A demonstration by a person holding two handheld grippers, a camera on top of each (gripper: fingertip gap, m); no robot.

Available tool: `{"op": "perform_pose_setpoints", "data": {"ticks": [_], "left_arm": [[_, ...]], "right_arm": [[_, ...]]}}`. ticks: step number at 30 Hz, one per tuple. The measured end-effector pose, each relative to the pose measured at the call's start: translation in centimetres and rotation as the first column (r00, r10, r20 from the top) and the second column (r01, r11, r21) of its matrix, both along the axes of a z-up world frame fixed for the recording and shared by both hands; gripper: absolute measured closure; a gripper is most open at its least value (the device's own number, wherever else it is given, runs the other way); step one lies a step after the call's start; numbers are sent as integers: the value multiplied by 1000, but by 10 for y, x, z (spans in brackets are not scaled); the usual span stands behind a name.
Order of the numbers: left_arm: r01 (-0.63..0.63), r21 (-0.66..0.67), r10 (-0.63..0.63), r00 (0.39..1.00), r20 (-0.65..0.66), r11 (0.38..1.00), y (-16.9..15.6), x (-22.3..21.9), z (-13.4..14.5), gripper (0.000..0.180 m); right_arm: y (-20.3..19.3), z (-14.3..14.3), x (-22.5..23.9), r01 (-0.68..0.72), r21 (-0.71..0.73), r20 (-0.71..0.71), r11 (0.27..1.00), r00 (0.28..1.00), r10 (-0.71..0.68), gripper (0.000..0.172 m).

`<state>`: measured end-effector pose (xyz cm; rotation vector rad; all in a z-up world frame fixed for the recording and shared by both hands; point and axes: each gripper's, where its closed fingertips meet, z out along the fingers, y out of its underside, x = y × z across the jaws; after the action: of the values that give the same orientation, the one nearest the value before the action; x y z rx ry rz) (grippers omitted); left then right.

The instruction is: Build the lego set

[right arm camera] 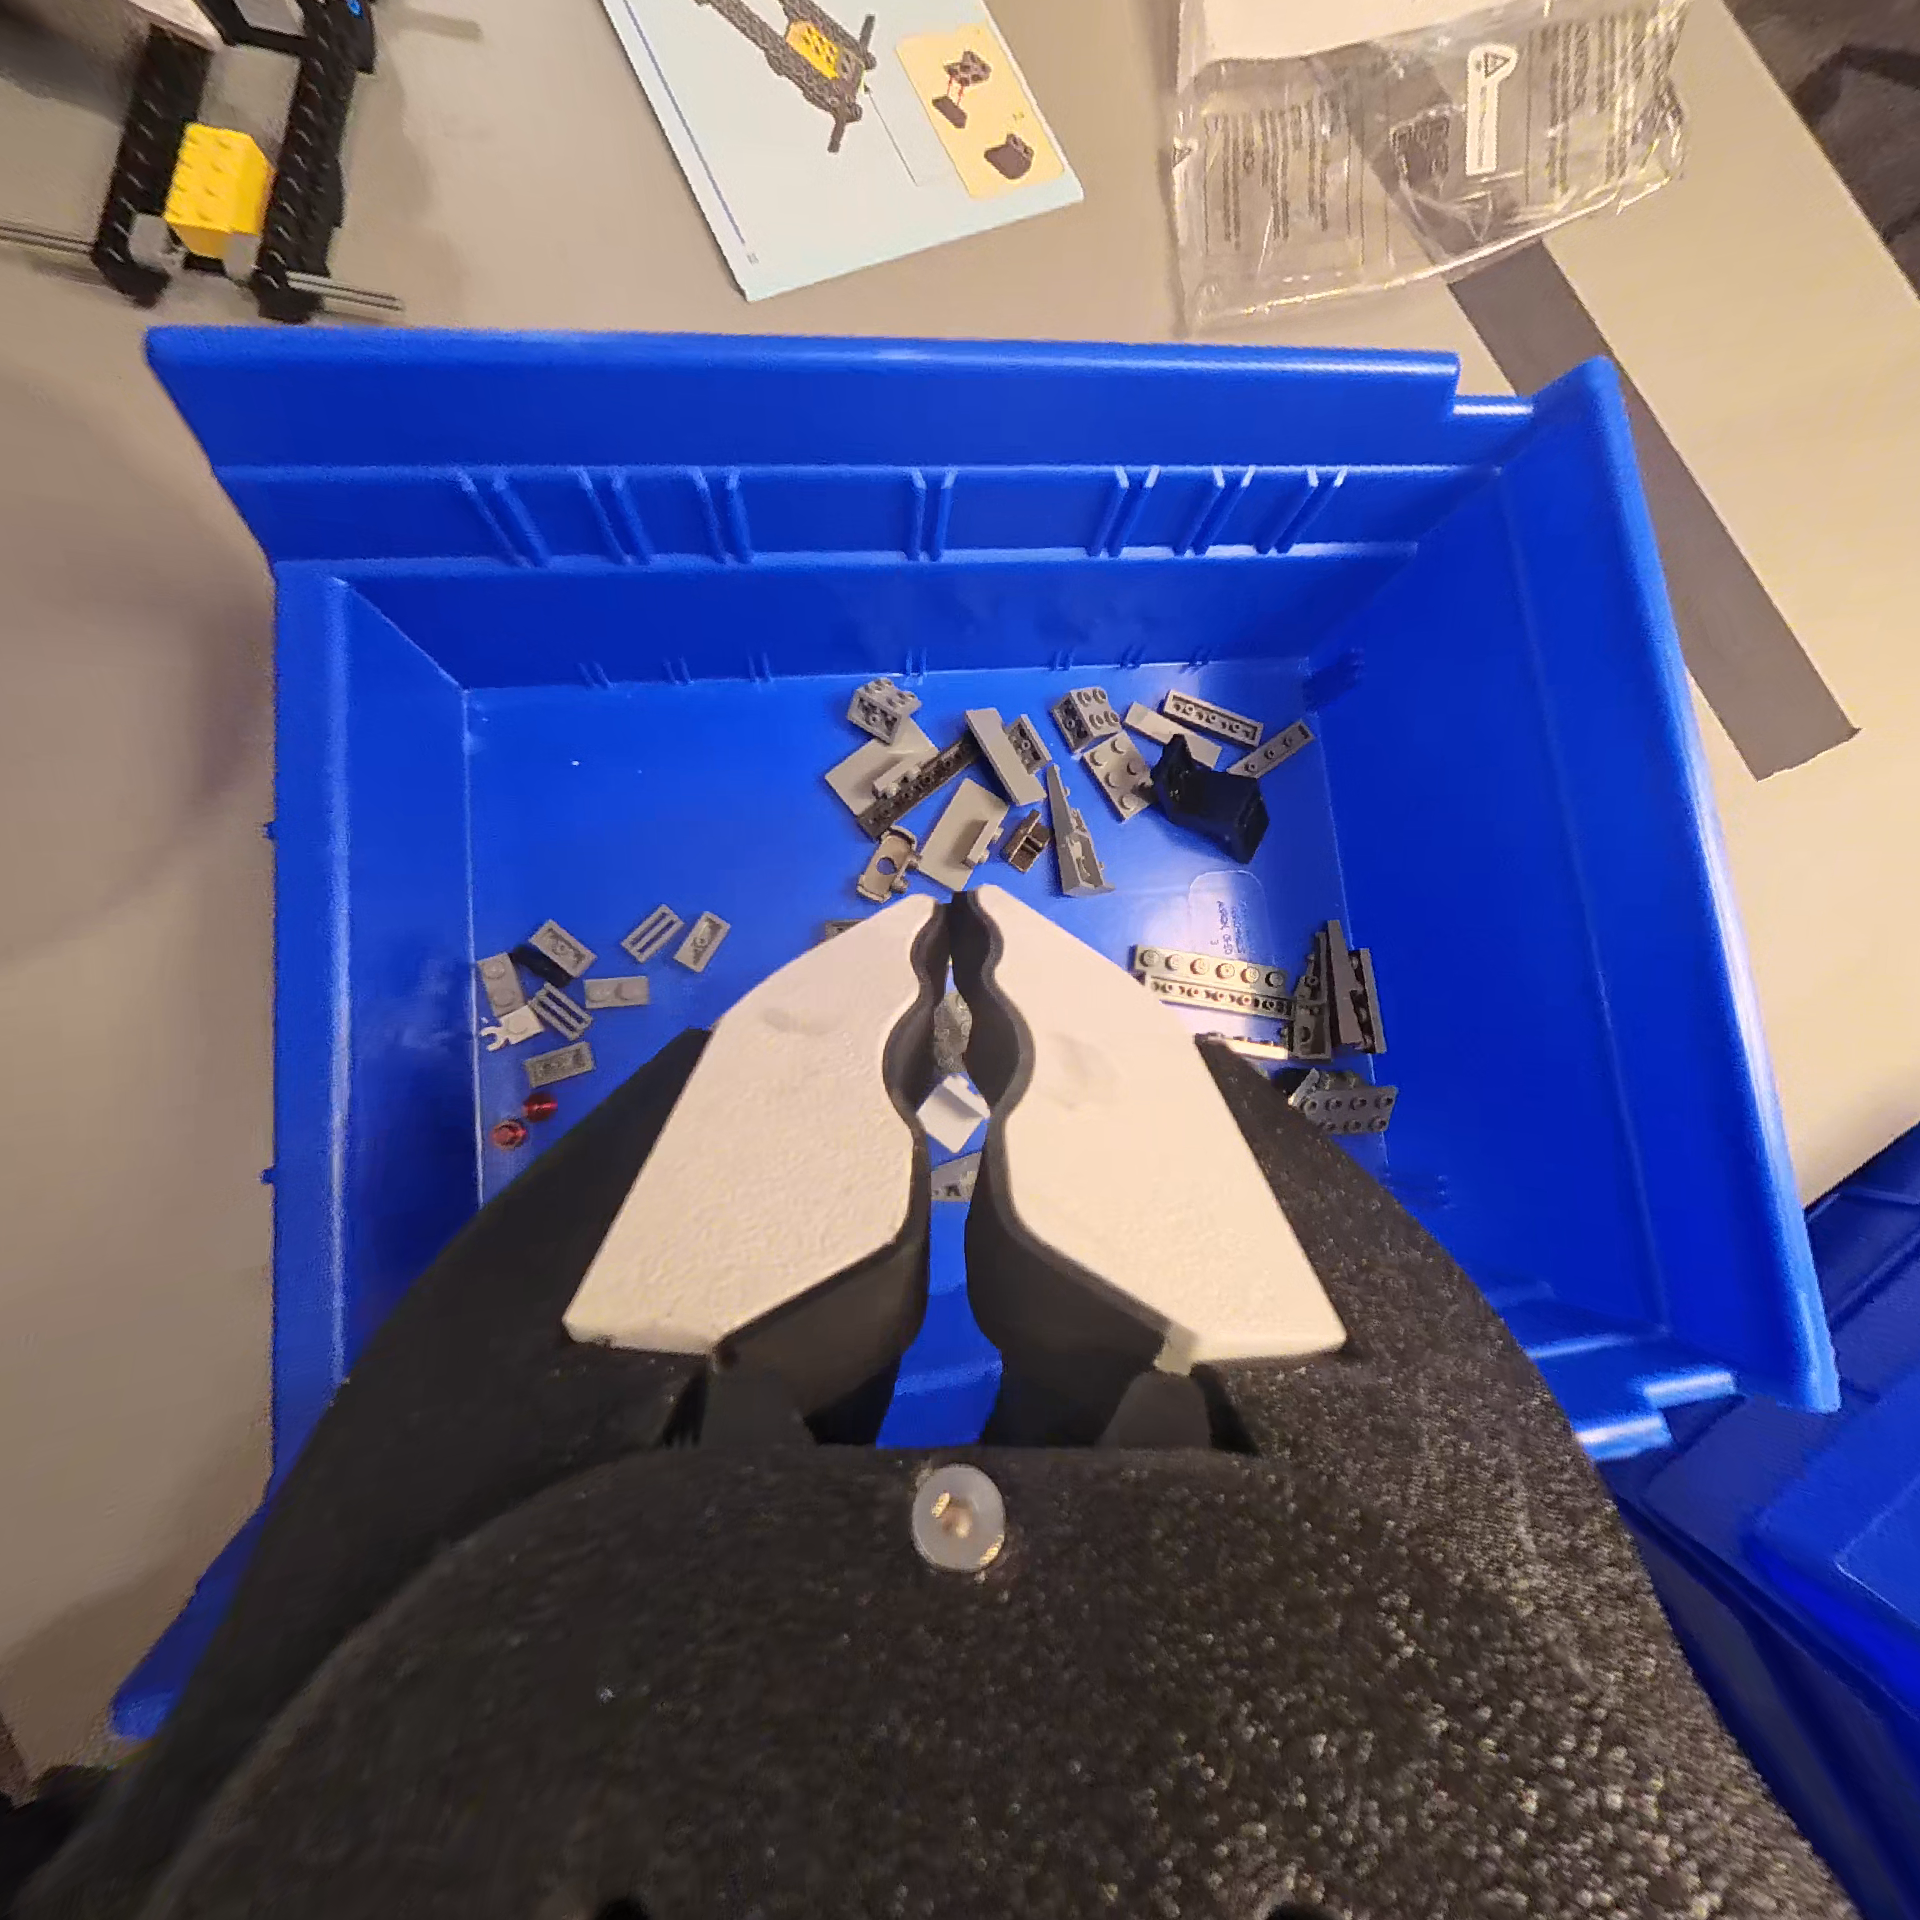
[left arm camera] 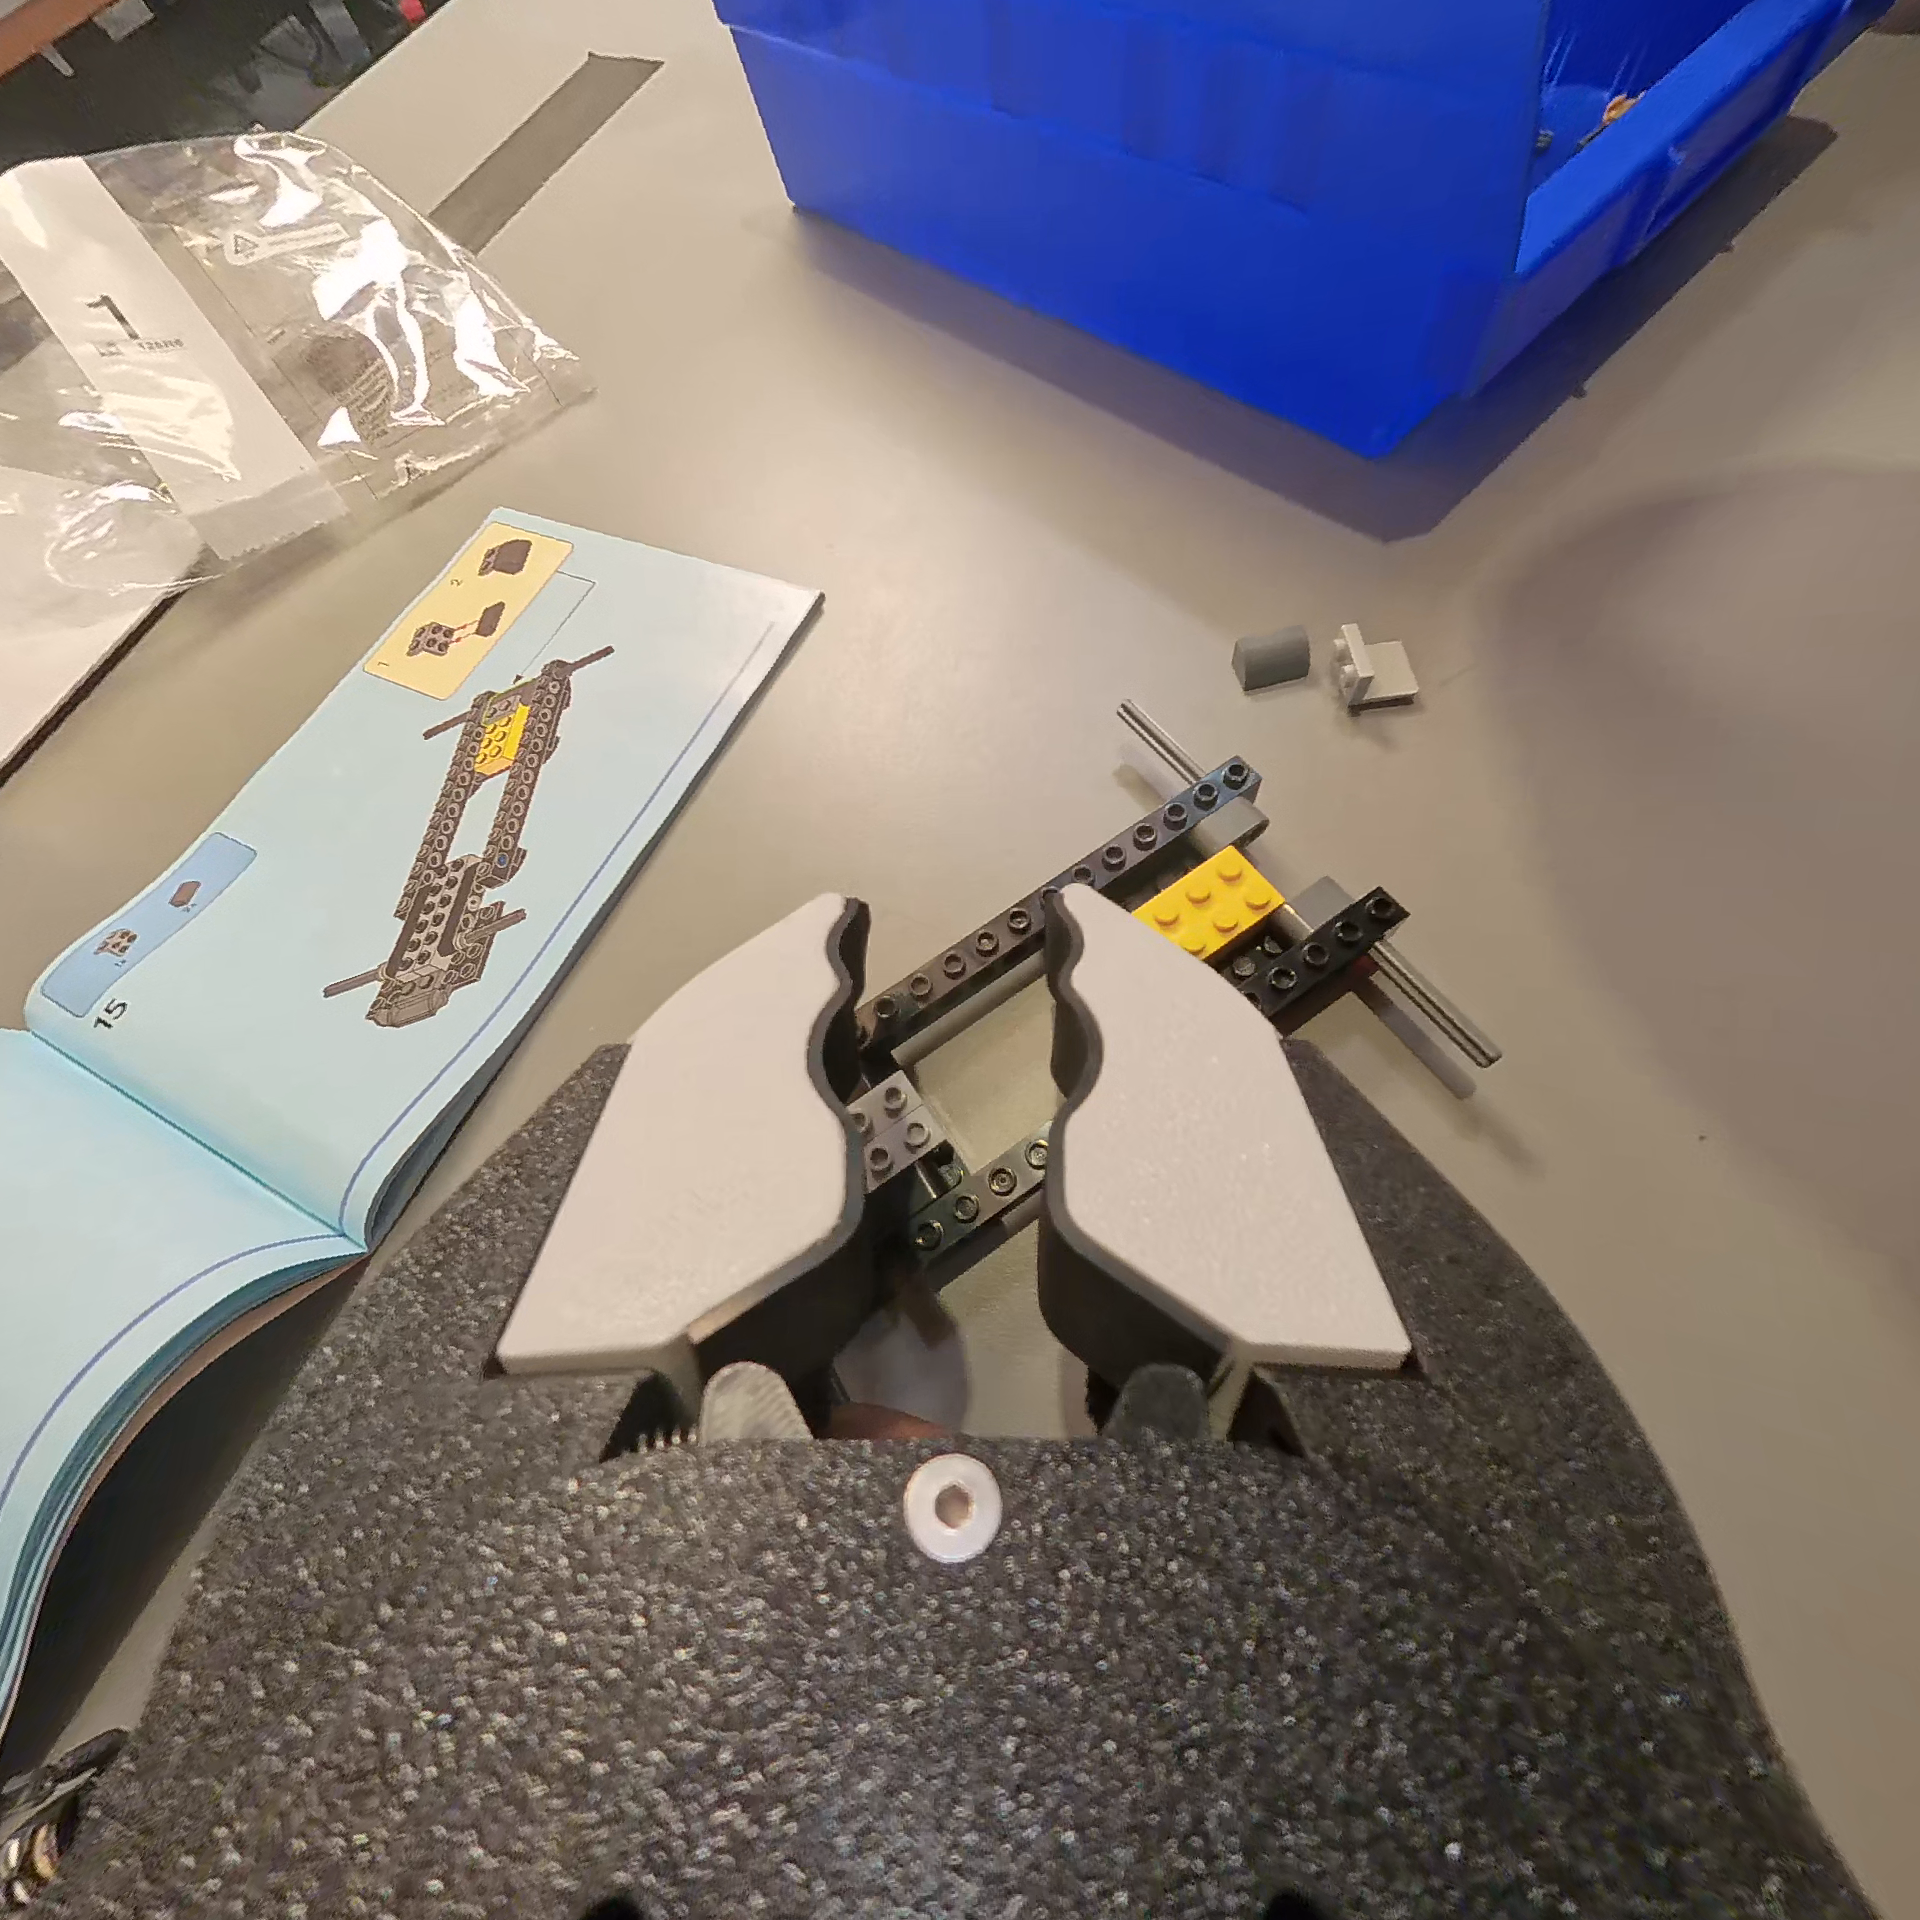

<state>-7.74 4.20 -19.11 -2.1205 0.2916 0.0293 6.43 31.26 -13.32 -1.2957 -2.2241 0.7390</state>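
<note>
My left gripper (left arm camera: 956, 909) is shut on the near end of a black studded brick frame (left arm camera: 1101, 862) that lies on the grey table (left arm camera: 1039, 582). One pad is on each long beam. The frame carries a yellow brick (left arm camera: 1210, 899), a small grey brick (left arm camera: 888, 1122) and grey axles (left arm camera: 1444, 1023). The frame also shows in the right wrist view (right arm camera: 312, 156). My right gripper (right arm camera: 951, 914) is shut, fingertips together, low inside the blue bin (right arm camera: 831, 520) over loose grey pieces (right arm camera: 966, 790). A small grey bit (right arm camera: 948, 1029) shows through the hollow between its pads.
An open instruction booklet (left arm camera: 499, 831) lies left of the frame. Clear plastic bags (left arm camera: 312, 312) lie behind it. Two small grey pieces (left arm camera: 1325, 660) lie loose between the frame and the blue bin (left arm camera: 1247, 208). The bin also holds a dark block (right arm camera: 1210, 795) and small plates (right arm camera: 582, 987). Across from one pair of fingers to the other is roughly 30 cm.
</note>
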Motion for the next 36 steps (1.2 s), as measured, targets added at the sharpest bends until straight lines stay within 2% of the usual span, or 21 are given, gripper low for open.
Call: {"op": "perform_pose_setpoints", "data": {"ticks": [11,21,26,29,33,36], "left_arm": [[-8,-20,7,1000,-4,1000,1,-1,-3,145],[-27,-35,27,1000,2,999,2,-4,-5,146],[-32,-37,32,999,9,999,3,-5,-6,146],[-34,-28,34,999,8,999,2,-5,-4,146],[-30,-16,30,1000,-1,999,1,-4,-2,145],[-27,-14,27,1000,1,1000,1,-3,-2,145]], "right_arm": [[43,-1,19,180,177,40,968,981,-189,171],[52,-7,17,199,201,34,959,977,-210,169],[55,-26,5,73,330,123,941,985,-120,167],[70,-40,-6,-71,476,249,877,967,-57,166],[98,-53,-9,-232,587,452,775,889,-76,166],[108,-65,2,-336,578,589,744,803,-94,168]]}}
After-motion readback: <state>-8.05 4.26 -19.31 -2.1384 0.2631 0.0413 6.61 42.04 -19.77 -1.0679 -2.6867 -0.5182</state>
